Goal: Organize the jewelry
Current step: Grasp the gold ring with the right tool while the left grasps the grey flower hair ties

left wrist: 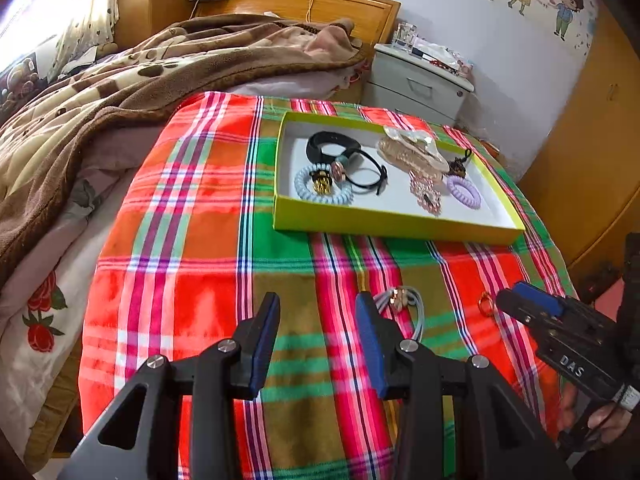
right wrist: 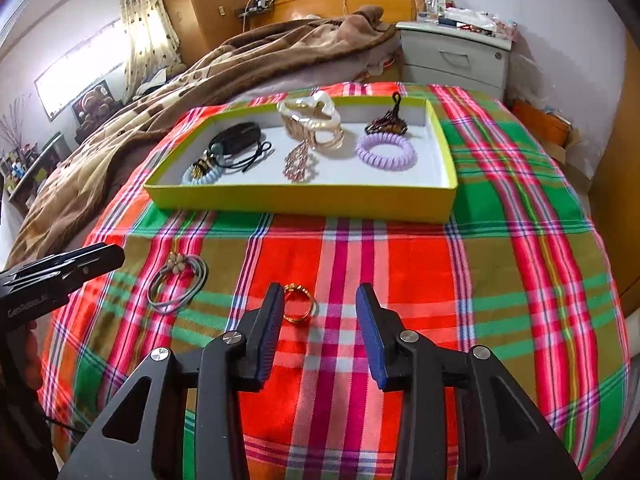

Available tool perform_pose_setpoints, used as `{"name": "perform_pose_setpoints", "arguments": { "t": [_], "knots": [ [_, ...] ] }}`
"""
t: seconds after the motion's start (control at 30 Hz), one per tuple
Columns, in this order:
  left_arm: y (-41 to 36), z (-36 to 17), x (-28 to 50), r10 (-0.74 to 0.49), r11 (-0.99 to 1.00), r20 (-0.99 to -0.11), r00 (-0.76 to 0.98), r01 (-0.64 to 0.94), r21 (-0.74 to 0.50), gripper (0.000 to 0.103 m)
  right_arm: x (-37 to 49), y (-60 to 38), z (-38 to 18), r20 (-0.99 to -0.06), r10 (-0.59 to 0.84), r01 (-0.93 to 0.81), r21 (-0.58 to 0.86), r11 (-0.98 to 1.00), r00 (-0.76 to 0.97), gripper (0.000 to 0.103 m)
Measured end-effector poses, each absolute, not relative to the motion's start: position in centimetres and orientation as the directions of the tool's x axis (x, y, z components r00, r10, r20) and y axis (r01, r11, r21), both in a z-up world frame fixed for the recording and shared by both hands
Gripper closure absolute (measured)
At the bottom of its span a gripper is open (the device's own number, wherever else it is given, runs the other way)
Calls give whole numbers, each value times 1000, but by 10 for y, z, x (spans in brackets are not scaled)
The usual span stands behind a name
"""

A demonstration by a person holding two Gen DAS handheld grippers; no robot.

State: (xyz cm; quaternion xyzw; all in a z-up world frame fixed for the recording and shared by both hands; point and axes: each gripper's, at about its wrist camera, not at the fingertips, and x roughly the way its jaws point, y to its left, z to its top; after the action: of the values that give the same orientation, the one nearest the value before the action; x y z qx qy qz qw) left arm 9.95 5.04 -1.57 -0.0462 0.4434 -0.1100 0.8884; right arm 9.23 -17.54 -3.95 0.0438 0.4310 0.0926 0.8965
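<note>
Two printed marks are legible: "DAS" on the right gripper (left wrist: 520,300) body in the left wrist view, "GenRobot" on the left gripper (right wrist: 116,256) body in the right wrist view. Left gripper (left wrist: 318,312): jaws apart, empty, low over the plaid cloth (left wrist: 200,240); grey hair tie with flower charm (left wrist: 402,306) just beside its right finger. Right gripper (right wrist: 320,304): jaws apart, gold ring (right wrist: 299,303) between them near the left finger. Shallow yellow-green box (right wrist: 300,202) beyond holds other pieces.
</note>
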Motion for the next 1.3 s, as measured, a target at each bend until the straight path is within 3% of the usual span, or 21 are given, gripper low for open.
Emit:
{"name": "perform_pose_setpoints", "arguments": {
  "t": [0.63, 0.8, 1.3],
  "knots": [
    [52, -25, 95, -244, 970, -792, 559, 154, -189, 62, 93, -152, -46, -774, 159, -182, 58, 982, 613, 65],
    [50, -25, 96, -248, 969, -794, 554, 156, -194, 62, 94, -158, -45, -772, 140, -149, 60, 987, 620, 80],
    [15, -28, 106, -301, 941, -811, 502, 293, -169, 58, 85, -180, -35, -737, 158, -105, 118, 987, 657, 80]
  ]
}}
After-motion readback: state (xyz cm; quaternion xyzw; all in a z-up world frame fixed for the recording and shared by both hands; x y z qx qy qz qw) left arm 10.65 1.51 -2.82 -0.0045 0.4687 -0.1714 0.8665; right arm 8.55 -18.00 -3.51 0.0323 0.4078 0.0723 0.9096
